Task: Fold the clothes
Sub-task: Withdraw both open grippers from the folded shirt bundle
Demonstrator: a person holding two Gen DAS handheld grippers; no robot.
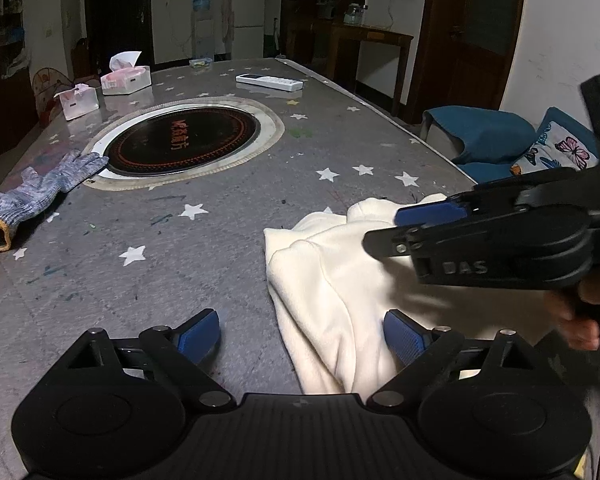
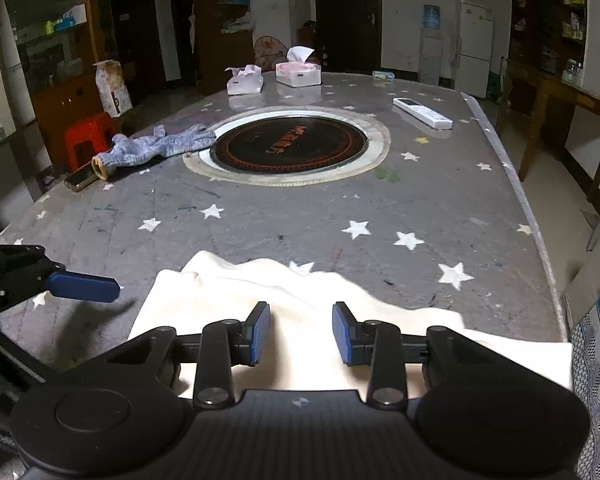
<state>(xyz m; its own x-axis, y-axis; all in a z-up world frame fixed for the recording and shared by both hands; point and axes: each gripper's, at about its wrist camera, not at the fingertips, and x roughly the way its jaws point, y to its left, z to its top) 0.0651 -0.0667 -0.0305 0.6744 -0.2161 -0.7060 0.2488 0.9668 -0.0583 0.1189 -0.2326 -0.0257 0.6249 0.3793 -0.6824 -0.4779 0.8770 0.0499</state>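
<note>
- Cream fleece garment (image 1: 332, 280) is lying bunched at the frame's lower right on the grey star-printed desk (image 1: 188, 248).
- Left claw (image 1: 300, 336) and right claw (image 2: 301, 334) are hovering spread, gripping nothing, seemingly seeking edges.

Dim room light is reflecting softly on the counter (image 2: 300, 216) beyond the jaws; fisheye is bending and darkening the edges.
</note>
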